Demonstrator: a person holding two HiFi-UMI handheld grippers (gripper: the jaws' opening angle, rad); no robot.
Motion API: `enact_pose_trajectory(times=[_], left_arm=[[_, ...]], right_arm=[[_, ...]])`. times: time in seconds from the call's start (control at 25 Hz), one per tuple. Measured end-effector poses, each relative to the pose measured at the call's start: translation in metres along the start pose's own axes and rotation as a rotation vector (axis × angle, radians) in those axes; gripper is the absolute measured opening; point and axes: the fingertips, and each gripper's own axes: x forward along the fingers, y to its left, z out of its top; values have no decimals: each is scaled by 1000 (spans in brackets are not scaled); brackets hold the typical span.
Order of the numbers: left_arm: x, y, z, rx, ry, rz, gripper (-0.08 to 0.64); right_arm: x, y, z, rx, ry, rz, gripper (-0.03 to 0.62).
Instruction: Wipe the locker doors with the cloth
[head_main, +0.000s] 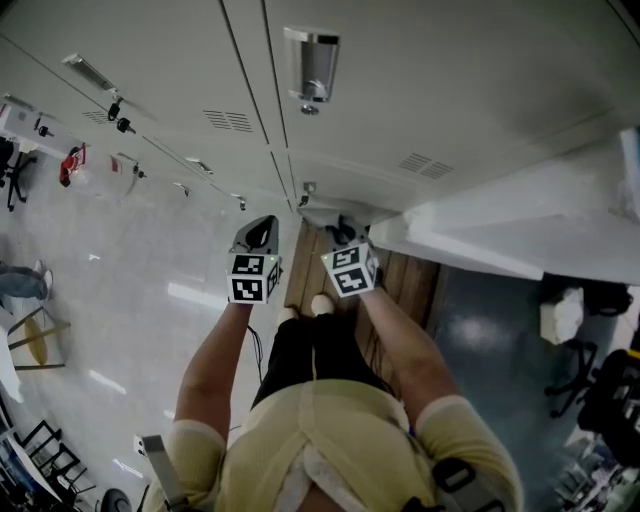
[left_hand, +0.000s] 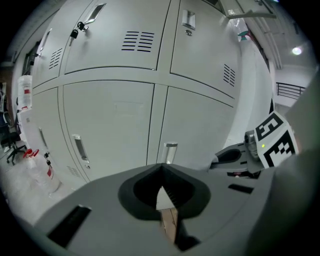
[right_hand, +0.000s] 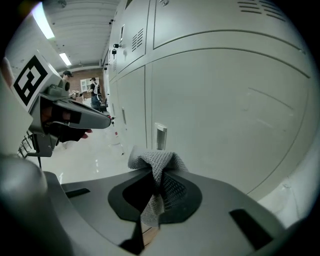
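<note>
Grey metal locker doors (head_main: 420, 90) fill the wall in front of me. My right gripper (right_hand: 155, 172) is shut on a grey waffle-weave cloth (right_hand: 159, 162), which bunches out over the jaw tips a short way from a lower locker door (right_hand: 225, 110). My left gripper (left_hand: 161, 171) is shut with nothing in it and points at the lower doors (left_hand: 110, 120). In the head view both grippers are side by side near the locker base, the left one (head_main: 260, 235) beside the right one (head_main: 342, 235). The cloth is hidden in that view.
A metal handle (left_hand: 170, 151) sits just ahead of the left jaws, and another handle (right_hand: 160, 135) ahead of the cloth. Spray bottles (left_hand: 42, 172) stand on the floor at the left. A white ledge (head_main: 520, 215) juts out at the right. People (right_hand: 93, 92) stand far down the aisle.
</note>
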Motion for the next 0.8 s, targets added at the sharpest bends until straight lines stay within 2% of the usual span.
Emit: enact_pose_trajectory(times=[0.4, 0.8], left_arm=[[-14, 31, -29, -46, 36, 81, 2], [-12, 53, -43, -65, 67, 119, 2]], right_arm=[[42, 34, 1, -59, 27, 102, 14], [71, 41, 7, -67, 40, 134, 14]])
